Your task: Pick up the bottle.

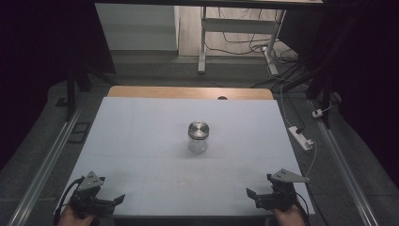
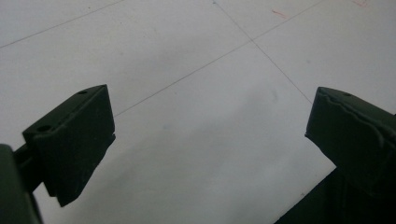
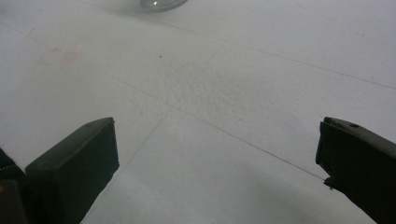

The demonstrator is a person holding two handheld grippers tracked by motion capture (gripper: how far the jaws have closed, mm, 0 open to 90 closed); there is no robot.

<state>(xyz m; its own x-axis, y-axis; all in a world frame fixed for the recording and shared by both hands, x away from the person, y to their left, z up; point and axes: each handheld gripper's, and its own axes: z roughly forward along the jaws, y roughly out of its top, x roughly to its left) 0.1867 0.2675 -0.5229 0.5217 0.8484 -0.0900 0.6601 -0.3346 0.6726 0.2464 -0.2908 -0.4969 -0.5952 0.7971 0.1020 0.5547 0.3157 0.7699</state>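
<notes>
You see one lidded glass jar [image 1: 198, 137] mid-table [image 1: 141, 141] | your two grippers: left gripper [image 1: 117, 200] released, empty | right gripper [image 1: 251, 195] released, empty

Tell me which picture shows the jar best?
The high view: the whole jar stands mid-table with its metal lid on. The right gripper view catches just its glass base at the top edge.

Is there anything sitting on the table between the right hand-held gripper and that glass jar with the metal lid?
Nothing visible. The white table surface lies bare between the open right hand-held gripper and the lidded clear glass jar at the table's middle.
</notes>
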